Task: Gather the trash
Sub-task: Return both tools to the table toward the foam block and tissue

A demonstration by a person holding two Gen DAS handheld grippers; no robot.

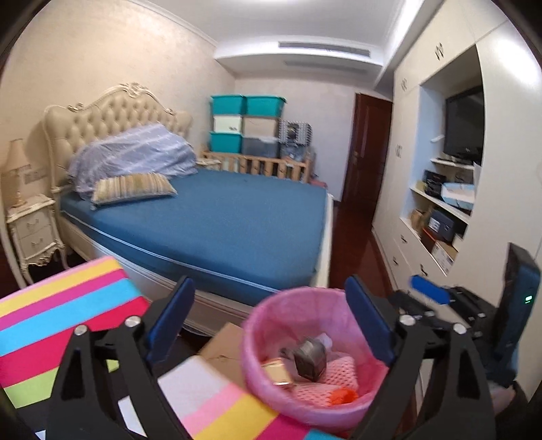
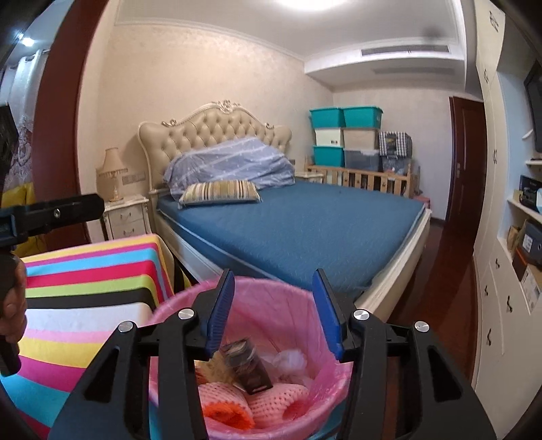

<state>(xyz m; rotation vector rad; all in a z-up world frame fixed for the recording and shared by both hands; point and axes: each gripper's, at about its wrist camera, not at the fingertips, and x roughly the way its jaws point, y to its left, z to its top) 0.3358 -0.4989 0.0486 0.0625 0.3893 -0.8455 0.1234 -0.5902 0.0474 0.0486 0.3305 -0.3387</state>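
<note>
Both grippers, left gripper (image 1: pixel 267 325) and right gripper (image 2: pixel 274 314), hung released, jaws empty, over pink bin (image 2: pixel 291 304) holding trash. Drop step likely finished; next, seek remaining litter.

Soft, even indoor light, both views bent hard by the fisheye.

A bright ceiling light (image 2: pixel 306 3) blows out to white straight above the right gripper (image 2: pixel 274 311), and the room beyond the claws is evenly lit with only faint shadows, such as the one beside the lamp (image 2: pixel 110 176) far ahead to the left. Black vignette fills the corners, and the wardrobe (image 1: pixel 501 142) to the right of the left gripper (image 1: pixel 271 321) bows strongly. The left view is slightly smeared: the bed (image 1: pixel 216 216) ahead and the pink bin (image 1: pixel 257 338) between the fingers look soft. The right view is crisper, though the trash just below its fingers blurs.
</note>
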